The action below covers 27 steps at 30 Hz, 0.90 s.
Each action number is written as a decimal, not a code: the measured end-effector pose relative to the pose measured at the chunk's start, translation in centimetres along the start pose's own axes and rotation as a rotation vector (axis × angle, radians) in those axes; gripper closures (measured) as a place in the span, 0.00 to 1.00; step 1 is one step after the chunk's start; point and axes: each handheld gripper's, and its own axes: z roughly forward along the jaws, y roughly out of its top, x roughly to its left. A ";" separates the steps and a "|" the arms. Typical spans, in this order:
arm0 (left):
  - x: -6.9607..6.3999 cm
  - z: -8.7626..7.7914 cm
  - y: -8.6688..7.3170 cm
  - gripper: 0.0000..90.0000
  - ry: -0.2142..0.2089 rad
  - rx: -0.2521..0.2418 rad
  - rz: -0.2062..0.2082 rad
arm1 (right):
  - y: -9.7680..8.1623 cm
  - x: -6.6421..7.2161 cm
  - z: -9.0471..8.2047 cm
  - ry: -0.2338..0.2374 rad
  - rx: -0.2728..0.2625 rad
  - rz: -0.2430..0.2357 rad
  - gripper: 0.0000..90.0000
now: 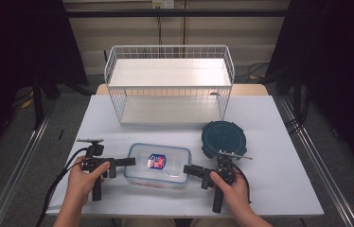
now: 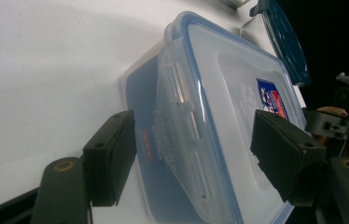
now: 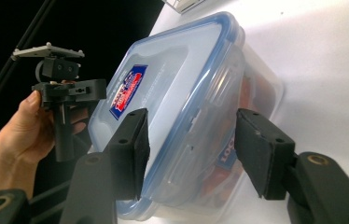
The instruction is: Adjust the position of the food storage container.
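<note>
Lunch box (image 1: pixel 158 165) between both grippers

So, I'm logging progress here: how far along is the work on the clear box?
Done: little so far. The clear box sits on the table with its lid on, in front of the wire shelf. In hand: the left tongs and right tongs each straddle a side latch; neither looks clamped. Left: probably working those latches, then whatever follows. The round dark lid lies untouched.
</note>
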 end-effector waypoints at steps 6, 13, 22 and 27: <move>0.0 0.5 -0.2 0.34 -0.040 0.005 -0.041 | -0.1 -0.1 0.1 -0.001 -0.006 0.019 0.51; 0.0 0.5 -0.3 0.37 -0.038 0.003 -0.043 | -0.2 -0.4 0.2 0.012 -0.025 0.075 0.53; -0.2 0.4 -0.5 0.40 -0.028 -0.019 -0.103 | -0.7 -0.4 0.3 0.015 -0.061 0.169 0.56; -0.3 0.1 -0.5 0.47 -0.024 -0.043 -0.131 | -0.8 -0.4 0.4 0.009 -0.093 0.200 0.59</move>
